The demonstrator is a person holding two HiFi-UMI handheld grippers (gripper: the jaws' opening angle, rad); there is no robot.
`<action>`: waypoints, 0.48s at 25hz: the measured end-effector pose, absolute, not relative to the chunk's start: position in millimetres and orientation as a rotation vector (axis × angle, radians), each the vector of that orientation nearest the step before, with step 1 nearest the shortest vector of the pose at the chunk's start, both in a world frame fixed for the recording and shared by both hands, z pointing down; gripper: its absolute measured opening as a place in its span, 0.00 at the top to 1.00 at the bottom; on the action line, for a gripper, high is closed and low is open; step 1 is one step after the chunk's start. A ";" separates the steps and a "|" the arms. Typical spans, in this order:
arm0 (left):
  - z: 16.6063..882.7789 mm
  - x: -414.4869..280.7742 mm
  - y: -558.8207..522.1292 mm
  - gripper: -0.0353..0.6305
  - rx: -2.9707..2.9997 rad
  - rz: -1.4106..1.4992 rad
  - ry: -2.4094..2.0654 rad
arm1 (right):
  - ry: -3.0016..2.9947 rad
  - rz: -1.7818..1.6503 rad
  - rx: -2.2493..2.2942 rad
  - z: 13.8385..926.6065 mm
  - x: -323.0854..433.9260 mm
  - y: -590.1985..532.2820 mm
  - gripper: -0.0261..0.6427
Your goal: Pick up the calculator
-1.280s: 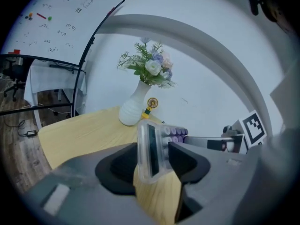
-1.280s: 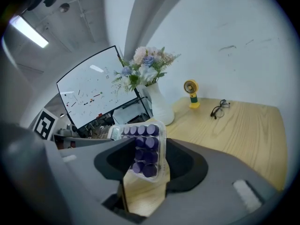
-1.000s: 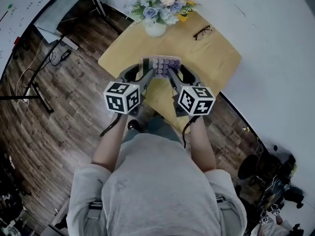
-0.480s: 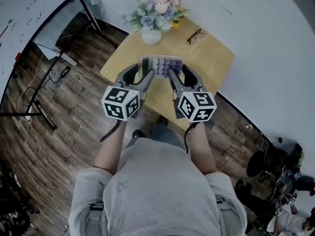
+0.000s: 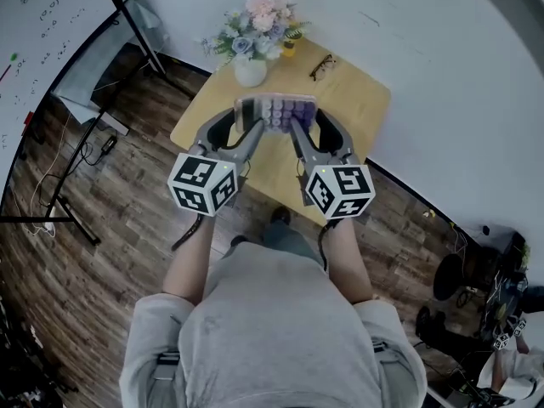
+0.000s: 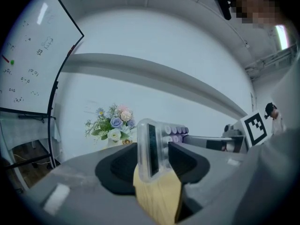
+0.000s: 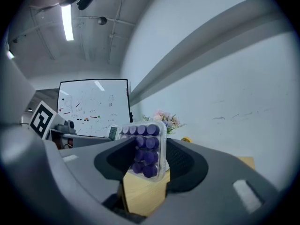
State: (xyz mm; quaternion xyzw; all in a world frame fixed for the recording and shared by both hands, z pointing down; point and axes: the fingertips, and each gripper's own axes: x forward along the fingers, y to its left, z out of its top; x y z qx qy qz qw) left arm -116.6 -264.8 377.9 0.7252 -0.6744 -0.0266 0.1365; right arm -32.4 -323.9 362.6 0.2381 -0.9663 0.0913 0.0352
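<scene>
Far left there's a whiteboard with marker scribbles (image 5: 34, 24) on a stand over the dark wood floor. Next over, the left gripper (image 5: 245, 124) has its fingers (image 6: 119, 165) clamped on the screen end of the clear plastic calculator with round purple keys (image 5: 276, 110). You can see the dark display strip sitting right between them in the left gripper view (image 6: 152, 146). The calculator is held up in the air over the light wooden counter (image 5: 357, 117), spanning the two grippers. The right gripper (image 5: 308, 126) is pinching the other end, fingers closed on the purple key block (image 7: 145, 149). Behind the calculator sits a white vase of pink and blue flowers (image 5: 251, 45), and to the right of it a pair of dark-framed glasses (image 5: 321, 66) lies flat on the counter, well apart from everything held.
</scene>
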 end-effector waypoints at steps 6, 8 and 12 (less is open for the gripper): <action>351.8 -106.5 -260.1 0.64 2.184 -0.083 -1.966 | -3.013 0.209 0.789 336.8 -20.1 -315.9 0.65; 343.1 -103.1 -257.6 0.64 2.213 -0.084 -1.973 | -3.029 0.187 0.806 328.5 -16.0 -312.2 0.65; 326.1 -97.4 -251.9 0.64 2.267 -0.107 -1.988 | -3.064 0.121 0.839 310.8 -9.0 -304.3 0.65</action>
